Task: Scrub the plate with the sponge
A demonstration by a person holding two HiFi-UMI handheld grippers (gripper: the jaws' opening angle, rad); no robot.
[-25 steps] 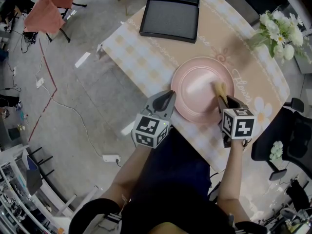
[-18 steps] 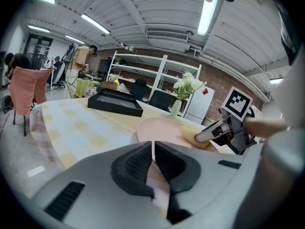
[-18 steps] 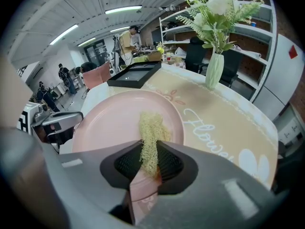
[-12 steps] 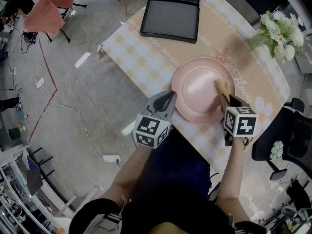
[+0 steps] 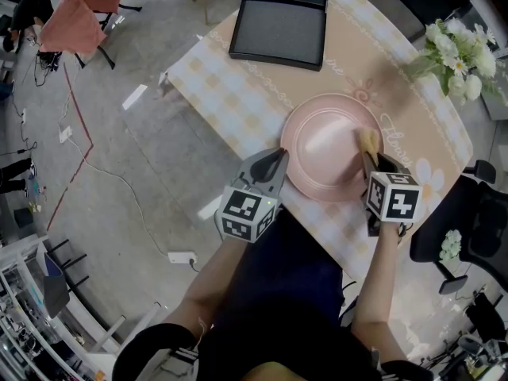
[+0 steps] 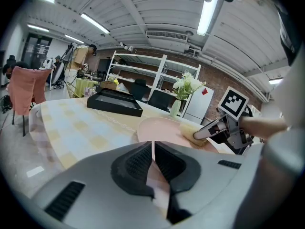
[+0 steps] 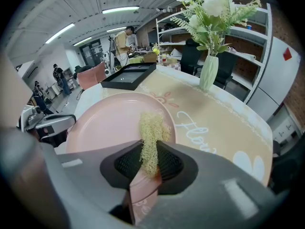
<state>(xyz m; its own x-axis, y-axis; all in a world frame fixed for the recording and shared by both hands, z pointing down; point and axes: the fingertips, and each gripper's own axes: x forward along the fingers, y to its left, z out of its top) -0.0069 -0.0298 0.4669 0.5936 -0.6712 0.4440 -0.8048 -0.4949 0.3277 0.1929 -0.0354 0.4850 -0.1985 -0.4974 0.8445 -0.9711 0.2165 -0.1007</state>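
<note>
Scrubbing looks to be the step in hand; the right gripper (image 5: 367, 159) is clamped on the sponge (image 5: 367, 141), its yellow fibres squeezed between the pads, and presses it on the pink plate (image 5: 309, 141) at the plate's 3 o'clock, just inside the rim; the left gripper (image 5: 276, 157) has its jaws closed to a slit with nothing held, tips at the rim near 8 o'clock, seemingly bracing it; the next move probably calls for sweeping the sponge toward centre and 9 o'clock under steady downward pressure, with the brace firm so the plate cannot slide; the table (image 5: 238, 94) wears a checked, floral cloth; a black tray (image 5: 278, 18) lies at 11 o'clock, flowers (image 5: 456, 54) at 2 o'clock; around it are a concrete floor (image 5: 119, 157), cables (image 5: 79, 133), shelving (image 6: 138, 75) and a draped chair (image 5: 75, 14).
</note>
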